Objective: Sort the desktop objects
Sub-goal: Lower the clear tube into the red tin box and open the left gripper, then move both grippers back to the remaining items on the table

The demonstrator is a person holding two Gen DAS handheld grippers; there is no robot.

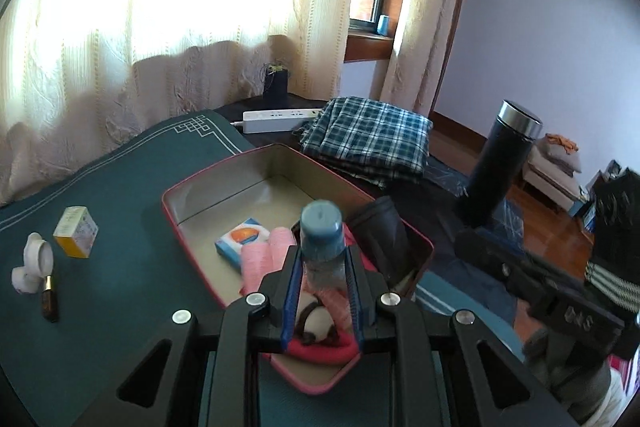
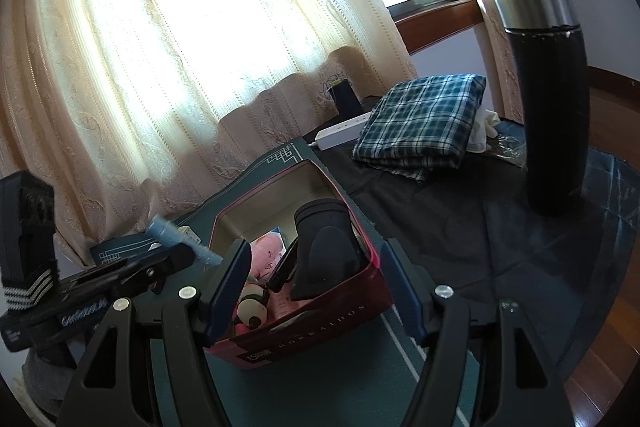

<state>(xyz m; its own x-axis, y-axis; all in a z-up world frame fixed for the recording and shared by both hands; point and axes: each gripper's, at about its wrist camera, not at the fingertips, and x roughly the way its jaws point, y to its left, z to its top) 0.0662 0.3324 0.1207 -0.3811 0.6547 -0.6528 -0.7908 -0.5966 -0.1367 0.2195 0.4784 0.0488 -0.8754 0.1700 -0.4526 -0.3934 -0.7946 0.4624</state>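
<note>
My left gripper is shut on a small clear bottle with a blue cap, held upright above the red tin box. The tin holds a blue-and-white packet, pink rolls, a black case and a small panda toy. In the right wrist view the same bottle sits in the left gripper, left of the tin. My right gripper is open at the tin's near end, with nothing pressed between its pads.
On the green mat left of the tin lie a yellow-and-white carton, a white plastic piece and a dark short stick. A tall black flask, folded plaid cloth and a white power strip stand beyond.
</note>
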